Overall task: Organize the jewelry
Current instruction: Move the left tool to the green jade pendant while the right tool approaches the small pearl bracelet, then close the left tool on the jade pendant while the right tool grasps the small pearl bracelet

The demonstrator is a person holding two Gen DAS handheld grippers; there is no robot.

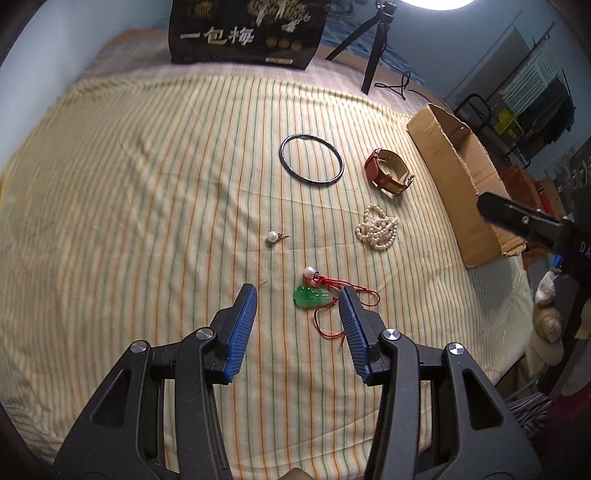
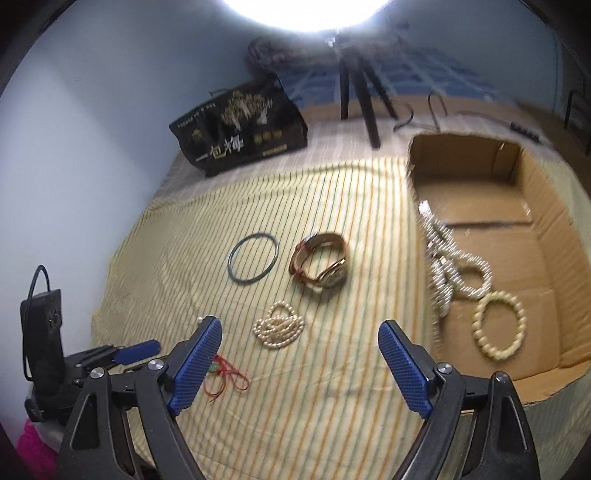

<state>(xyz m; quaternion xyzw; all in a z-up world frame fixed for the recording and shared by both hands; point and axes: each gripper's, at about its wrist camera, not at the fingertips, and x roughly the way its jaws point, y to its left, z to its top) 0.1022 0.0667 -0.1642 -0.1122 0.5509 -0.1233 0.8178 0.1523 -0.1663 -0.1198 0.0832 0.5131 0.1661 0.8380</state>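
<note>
On the striped cloth lie a dark bangle [image 1: 312, 158], a red-strapped watch [image 1: 388, 171], a pearl strand [image 1: 378, 229], two loose pearl earrings [image 1: 272, 236] [image 1: 309, 272], and a green pendant [image 1: 311, 295] on a red cord. My left gripper [image 1: 297, 295] is open, low over the pendant. My right gripper [image 2: 301, 330] is open and empty, just near of the pearl strand [image 2: 279, 329]. The cardboard box [image 2: 532, 218] holds a bead bracelet [image 2: 499, 329] and sparkly bangles [image 2: 448, 266]. The bangle [image 2: 253, 263] and watch [image 2: 319, 266] show in the right view too.
A black printed bag [image 1: 245, 31] stands at the back of the cloth. A black tripod [image 1: 373, 48] stands behind, with a cable beside it. The cardboard box [image 1: 461, 177] lies along the right edge. Clutter sits beyond the right edge of the bed.
</note>
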